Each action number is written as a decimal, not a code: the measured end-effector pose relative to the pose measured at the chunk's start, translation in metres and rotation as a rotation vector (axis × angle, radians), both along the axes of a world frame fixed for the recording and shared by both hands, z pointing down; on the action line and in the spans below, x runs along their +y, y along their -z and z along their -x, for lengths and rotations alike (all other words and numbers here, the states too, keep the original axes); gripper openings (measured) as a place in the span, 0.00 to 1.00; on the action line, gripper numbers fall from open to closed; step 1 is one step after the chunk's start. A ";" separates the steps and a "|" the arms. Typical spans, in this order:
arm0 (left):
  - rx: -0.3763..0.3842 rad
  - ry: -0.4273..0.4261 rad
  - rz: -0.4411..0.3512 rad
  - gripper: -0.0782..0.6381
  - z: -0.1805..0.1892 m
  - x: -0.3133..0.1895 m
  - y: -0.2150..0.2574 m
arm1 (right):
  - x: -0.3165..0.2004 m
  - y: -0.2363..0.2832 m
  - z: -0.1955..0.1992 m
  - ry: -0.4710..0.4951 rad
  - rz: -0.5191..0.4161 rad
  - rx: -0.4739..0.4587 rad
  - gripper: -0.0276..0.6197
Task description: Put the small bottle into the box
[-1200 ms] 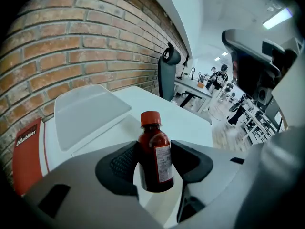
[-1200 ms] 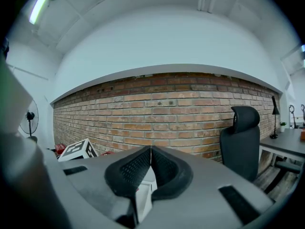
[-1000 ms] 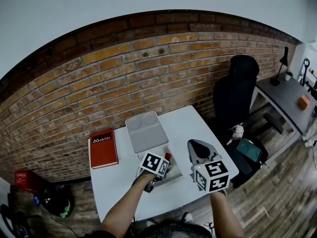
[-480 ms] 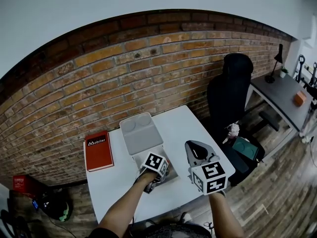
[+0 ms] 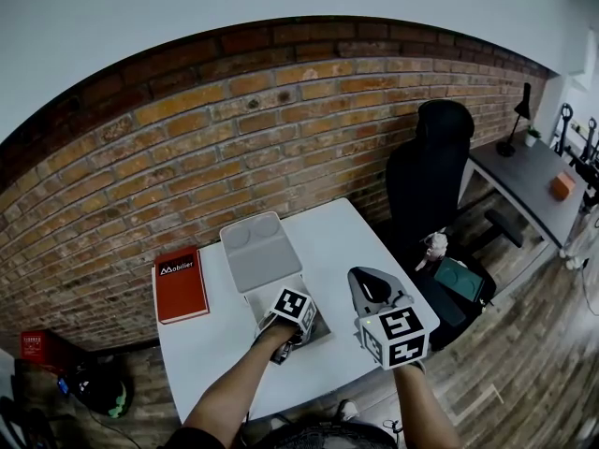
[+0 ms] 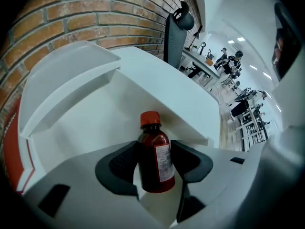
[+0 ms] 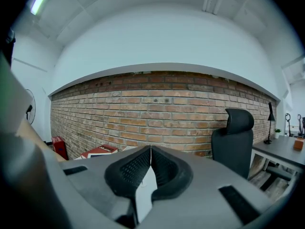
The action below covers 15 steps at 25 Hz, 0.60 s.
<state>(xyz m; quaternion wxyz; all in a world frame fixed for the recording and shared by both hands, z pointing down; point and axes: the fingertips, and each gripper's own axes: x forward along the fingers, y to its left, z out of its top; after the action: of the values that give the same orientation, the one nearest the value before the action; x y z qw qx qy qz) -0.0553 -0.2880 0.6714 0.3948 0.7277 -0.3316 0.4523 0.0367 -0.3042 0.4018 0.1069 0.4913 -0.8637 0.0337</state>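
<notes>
A small dark red bottle [image 6: 153, 161] with an orange-red cap and a white label stands upright between the pads of my left gripper [image 6: 155, 157], which is shut on it. The bottle hangs inside the open white box [image 6: 95, 113], close to its floor, and the box's lid [image 6: 66, 75] stands up behind it. In the head view the left gripper [image 5: 292, 307] sits over the box [image 5: 314, 328] and its marker cube hides the bottle. My right gripper [image 5: 372, 290] hovers to the right of the box. In its own view the right gripper [image 7: 150, 163] is shut on nothing.
The box stands on a white table [image 5: 346, 241] against a brick wall. A red book [image 5: 181, 283] lies at the table's left. A black office chair [image 5: 426, 181] stands at the table's right, with a grey desk [image 5: 529, 171] beyond it.
The left gripper has sunk into the box with the bottle. The red cap that showed beside the cube a second ago is hidden in the head view. The right gripper has barely moved.
</notes>
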 end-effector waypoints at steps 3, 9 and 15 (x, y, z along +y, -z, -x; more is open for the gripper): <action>0.002 -0.004 -0.006 0.43 -0.002 -0.001 0.000 | 0.001 -0.002 0.000 0.004 0.003 0.000 0.08; 0.021 0.002 -0.011 0.44 -0.002 0.000 0.000 | 0.003 -0.004 0.005 0.014 0.008 -0.001 0.08; 0.024 0.005 -0.017 0.44 -0.001 0.001 0.000 | 0.002 -0.007 0.006 0.019 0.017 -0.004 0.08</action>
<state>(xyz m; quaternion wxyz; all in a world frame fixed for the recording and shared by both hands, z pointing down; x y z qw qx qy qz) -0.0539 -0.2875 0.6709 0.3939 0.7355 -0.3325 0.4397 0.0305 -0.3017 0.4089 0.1098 0.4819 -0.8683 0.0411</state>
